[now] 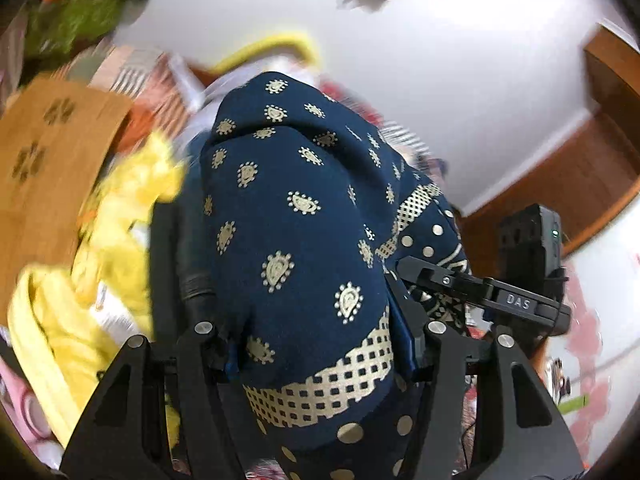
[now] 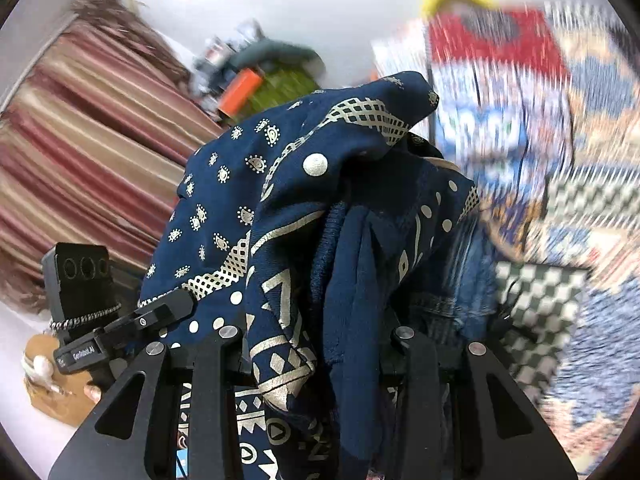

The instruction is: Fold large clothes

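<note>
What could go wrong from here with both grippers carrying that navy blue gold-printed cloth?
The navy blue gold-printed cloth is bunched thickly in the left gripper, so layers could slip out unevenly. In the right gripper it hangs twisted, so the fold may come out crooked. The loose yellow garment close beside could get snagged.

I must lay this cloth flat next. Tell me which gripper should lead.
Probably the left gripper: its bunch of the navy cloth bulges smooth. The right gripper holds twisted, layered folds. Both are shut on it.
</note>
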### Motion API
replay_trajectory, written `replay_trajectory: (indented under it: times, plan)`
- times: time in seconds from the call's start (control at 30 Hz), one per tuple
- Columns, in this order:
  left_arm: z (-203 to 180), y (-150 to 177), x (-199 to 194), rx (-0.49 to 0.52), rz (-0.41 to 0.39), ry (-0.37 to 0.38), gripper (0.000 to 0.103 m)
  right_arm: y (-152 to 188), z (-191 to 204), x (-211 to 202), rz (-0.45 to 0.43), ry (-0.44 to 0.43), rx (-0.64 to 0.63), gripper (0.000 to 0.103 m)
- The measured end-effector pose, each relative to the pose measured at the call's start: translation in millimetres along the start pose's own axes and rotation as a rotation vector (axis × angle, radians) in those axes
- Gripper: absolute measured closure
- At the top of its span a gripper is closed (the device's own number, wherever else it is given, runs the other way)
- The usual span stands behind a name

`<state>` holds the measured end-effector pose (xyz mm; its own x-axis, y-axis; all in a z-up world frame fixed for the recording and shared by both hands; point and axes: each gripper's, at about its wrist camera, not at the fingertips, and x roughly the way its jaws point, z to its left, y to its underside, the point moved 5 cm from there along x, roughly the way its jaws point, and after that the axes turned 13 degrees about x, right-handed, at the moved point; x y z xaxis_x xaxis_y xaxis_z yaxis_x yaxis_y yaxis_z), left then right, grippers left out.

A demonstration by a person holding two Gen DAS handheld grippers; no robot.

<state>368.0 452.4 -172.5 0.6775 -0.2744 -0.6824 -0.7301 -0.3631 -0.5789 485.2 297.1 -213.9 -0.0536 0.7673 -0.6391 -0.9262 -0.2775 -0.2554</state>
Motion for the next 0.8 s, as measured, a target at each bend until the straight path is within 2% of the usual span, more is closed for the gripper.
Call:
replay_trajectory:
  times: [0.1,0.17,0.23,0.3,0.33,0.4,0.43,0.53,0.6,0.67,0.8]
  plan:
    - [23.6,13.5,8.0,-0.053,-0.016,0.02,0.043,0.5,-19.4,36.7,0.032,0.028,0.046,0.064]
    - [24.1,15.7,5.7,-0.049,-0.029,0.029,0.04,0.6,-20.3,39.3,0.022,0.037,0.036,0.059]
    - [19.5,14.4,1.2,-0.016,-0.031,-0.01,0.037,3.2,-15.4,31.8,0.02,0.081,-0.008,0.055]
    - [12.3,11.9,-1.9,0.04,-0.029,-0.086,0.036,8.9,-6.0,21.1,0.01,0.158,-0.058,0.048]
    - [8.6,13.4,-5.2,0.052,-0.026,-0.105,0.034,8.0,-4.3,16.6,-0.002,0.197,-0.085,0.045]
    - [1.3,13.8,-8.0,0.066,-0.026,-0.128,0.03,17.2,0.1,6.3,-0.034,0.281,-0.16,0.034]
    - [-4.8,16.6,-11.9,0.081,-0.03,-0.142,0.028,23.1,1.5,1.7,-0.05,0.312,-0.199,0.032]
    - [-12.7,27.8,-22.5,0.128,-0.036,-0.193,0.026,37.1,-0.5,-9.5,-0.062,0.333,-0.247,0.027]
    - [-13.6,37.3,-32.0,0.143,-0.054,-0.266,0.02,38.1,-5.2,-9.4,-0.062,0.344,-0.238,0.018]
    - [-10.2,49.5,-37.4,0.141,-0.059,-0.323,0.019,46.6,-13.8,-14.1,-0.072,0.363,-0.226,0.016]
    - [-0.9,67.5,-38.1,0.08,-0.042,-0.308,0.019,59.8,-24.3,-20.6,-0.05,0.358,-0.188,0.013]
